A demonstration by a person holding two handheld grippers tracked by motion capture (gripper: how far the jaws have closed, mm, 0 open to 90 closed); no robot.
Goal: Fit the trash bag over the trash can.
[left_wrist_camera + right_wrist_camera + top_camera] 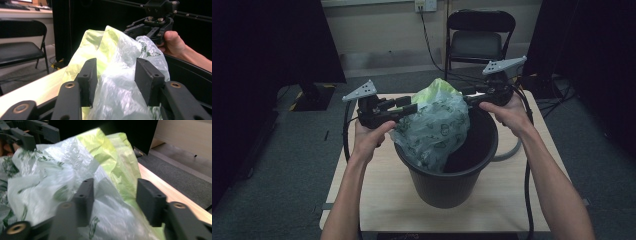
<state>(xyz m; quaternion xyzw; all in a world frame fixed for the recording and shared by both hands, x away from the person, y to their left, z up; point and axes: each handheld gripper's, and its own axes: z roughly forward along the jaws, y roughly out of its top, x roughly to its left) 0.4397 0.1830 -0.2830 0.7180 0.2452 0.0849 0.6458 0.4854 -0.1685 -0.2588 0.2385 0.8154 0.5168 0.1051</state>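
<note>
Desk [377, 200] carries a black bin [447, 187]. Plastic bag [434, 125], green-printed, drapes over the bin's far-left rim and bulges above it. Left hand-held gripper [115, 75] and right hand-held gripper [115, 197] flank it: both spread, bag film between the jaws, unpinched.
</note>
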